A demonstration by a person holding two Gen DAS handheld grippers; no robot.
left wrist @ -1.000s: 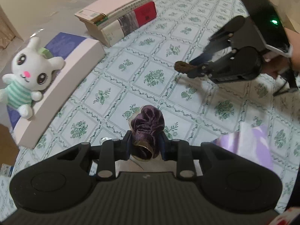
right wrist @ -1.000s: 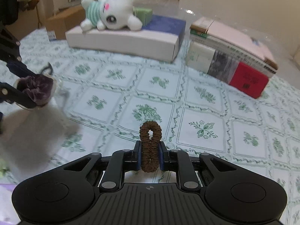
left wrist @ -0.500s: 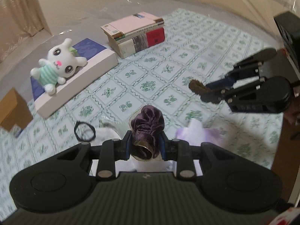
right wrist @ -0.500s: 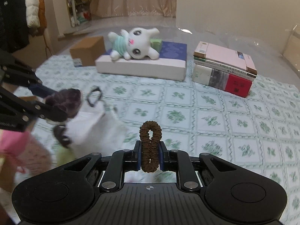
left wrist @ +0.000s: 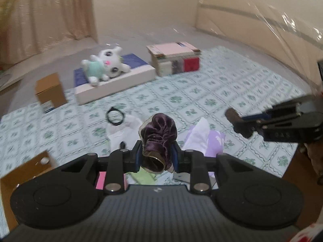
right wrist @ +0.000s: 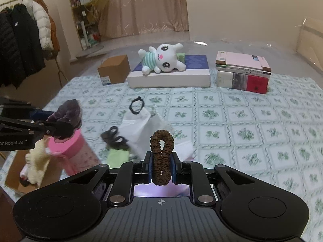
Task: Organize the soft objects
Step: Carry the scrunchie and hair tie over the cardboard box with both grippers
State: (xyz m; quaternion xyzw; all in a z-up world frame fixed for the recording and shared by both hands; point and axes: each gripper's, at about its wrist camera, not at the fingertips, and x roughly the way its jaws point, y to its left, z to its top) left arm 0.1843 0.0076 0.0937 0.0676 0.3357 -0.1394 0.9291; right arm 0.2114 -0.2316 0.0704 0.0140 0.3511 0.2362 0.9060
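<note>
The left gripper is clutching a purple velvet scrunchie, the right gripper a brown ribbed scrunchie; neither is stowed, and a black hair tie and white cloth are lying loose on the patterned cloth.

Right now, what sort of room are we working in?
Most likely a lived-in room at home, perhaps a bedroom: coats on a rack, long curtains, and a plush bunny lying beside stacked books on a patterned cloth.
</note>
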